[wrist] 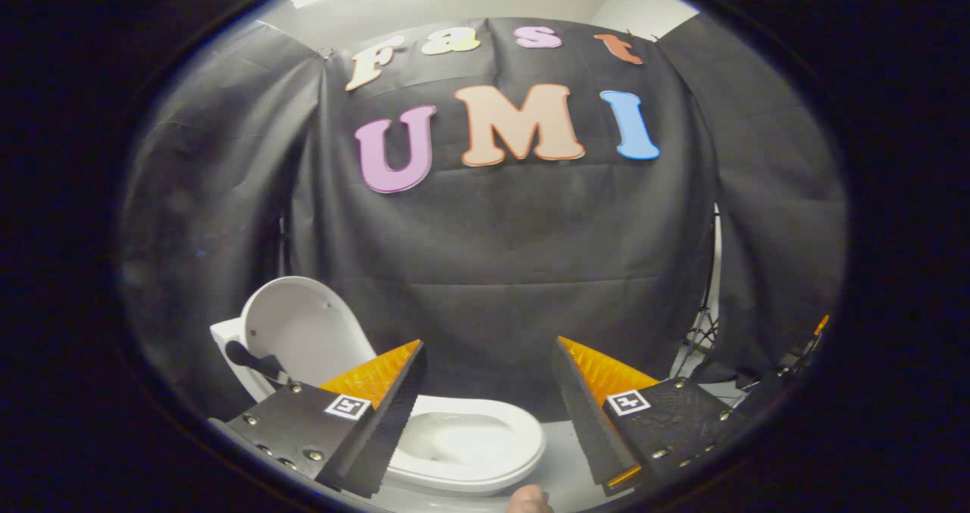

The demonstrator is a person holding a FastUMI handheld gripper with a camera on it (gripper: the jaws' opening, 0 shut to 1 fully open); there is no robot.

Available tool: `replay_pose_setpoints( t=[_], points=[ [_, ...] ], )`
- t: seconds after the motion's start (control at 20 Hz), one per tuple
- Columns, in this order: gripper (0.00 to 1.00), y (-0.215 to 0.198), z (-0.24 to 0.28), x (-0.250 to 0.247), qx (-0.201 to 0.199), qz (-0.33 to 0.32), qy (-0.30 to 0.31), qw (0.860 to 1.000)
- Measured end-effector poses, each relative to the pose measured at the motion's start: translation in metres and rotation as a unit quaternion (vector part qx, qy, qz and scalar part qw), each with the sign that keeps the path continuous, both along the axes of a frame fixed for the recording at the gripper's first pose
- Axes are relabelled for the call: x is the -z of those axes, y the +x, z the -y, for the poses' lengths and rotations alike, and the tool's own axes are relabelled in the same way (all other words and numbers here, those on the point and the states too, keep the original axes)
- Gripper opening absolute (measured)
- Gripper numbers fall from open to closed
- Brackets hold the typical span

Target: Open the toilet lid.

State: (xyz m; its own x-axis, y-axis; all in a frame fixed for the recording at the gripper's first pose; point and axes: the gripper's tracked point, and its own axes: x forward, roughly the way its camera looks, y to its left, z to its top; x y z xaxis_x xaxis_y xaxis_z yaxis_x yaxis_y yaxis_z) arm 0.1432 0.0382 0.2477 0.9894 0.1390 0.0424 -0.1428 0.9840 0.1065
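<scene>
The white toilet (pixel 470 441) stands low, below and between my fingers, leaning toward the left one. Its lid (pixel 303 339) is raised upright against the tank, beyond the left finger, and the bowl and seat ring lie uncovered. My gripper (pixel 489 346) is open, its two fingers spread wide with nothing between them. It hangs above the toilet and touches neither the lid nor the seat. The left finger (pixel 379 414) covers part of the seat's rear.
Black cloth walls close the booth behind and to both sides of the toilet. A tripod leg (pixel 701 331) and some dark gear stand at the right beyond the right finger. Pale floor (pixel 564 452) spreads around the bowl. A fingertip (pixel 528 500) of the person shows below.
</scene>
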Motion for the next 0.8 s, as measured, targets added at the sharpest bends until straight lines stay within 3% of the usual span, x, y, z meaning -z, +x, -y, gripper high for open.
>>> replay_pose_setpoints(
  t=[0.4, 0.8],
  points=[
    [0.97, 0.016, 0.116, -0.031, 0.017, 0.089, -0.061, 0.994],
    [0.97, 0.012, 0.152, -0.026, 0.023, 0.073, -0.029, 0.997]
  ],
)
